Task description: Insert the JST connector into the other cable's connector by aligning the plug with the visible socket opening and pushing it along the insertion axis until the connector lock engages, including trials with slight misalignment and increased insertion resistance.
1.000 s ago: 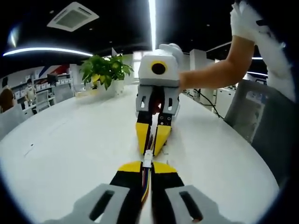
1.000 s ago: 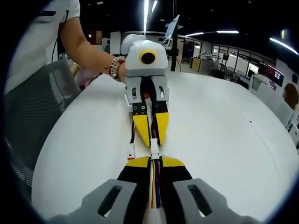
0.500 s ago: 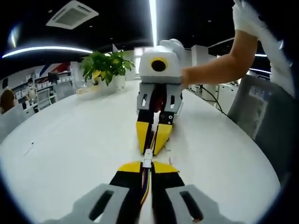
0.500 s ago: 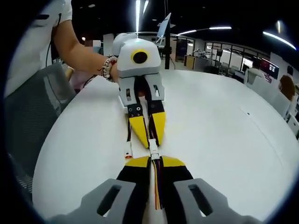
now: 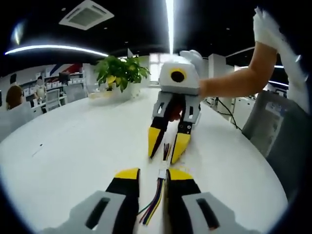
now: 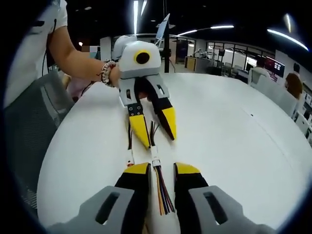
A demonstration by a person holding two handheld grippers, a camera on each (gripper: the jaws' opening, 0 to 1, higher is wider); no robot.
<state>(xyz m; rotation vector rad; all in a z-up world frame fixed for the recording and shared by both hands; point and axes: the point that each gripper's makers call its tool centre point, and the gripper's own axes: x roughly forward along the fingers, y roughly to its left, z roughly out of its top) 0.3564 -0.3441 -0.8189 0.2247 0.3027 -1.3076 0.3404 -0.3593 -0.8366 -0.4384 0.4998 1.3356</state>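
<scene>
White JST connectors (image 5: 162,173) lie on the white table (image 5: 73,141) as one joined piece, with coloured wires (image 5: 152,204) running back between my left gripper's (image 5: 153,174) open jaws. Nothing is held there. Dark wires (image 5: 166,150) lead on towards my right gripper (image 5: 168,142), which faces me with its yellow-tipped jaws spread. In the right gripper view the same connectors (image 6: 155,162) lie just ahead of my right gripper (image 6: 162,169), which is open. Their coloured wires (image 6: 163,192) rest loose between its jaws. The left gripper (image 6: 156,127) stands open beyond them.
A second small white and red connector (image 6: 130,161) on a dark lead lies left of the joined pair. A potted plant (image 5: 122,73) stands at the table's far side. Grey mesh chairs (image 5: 273,126) (image 6: 29,126) flank the table edge. The person's arms (image 5: 234,80) (image 6: 78,53) reach in.
Both grippers have gone from shut on the cables to open, letting go. They have drawn slightly apart, and the connectors and wires now lie loose on the table.
</scene>
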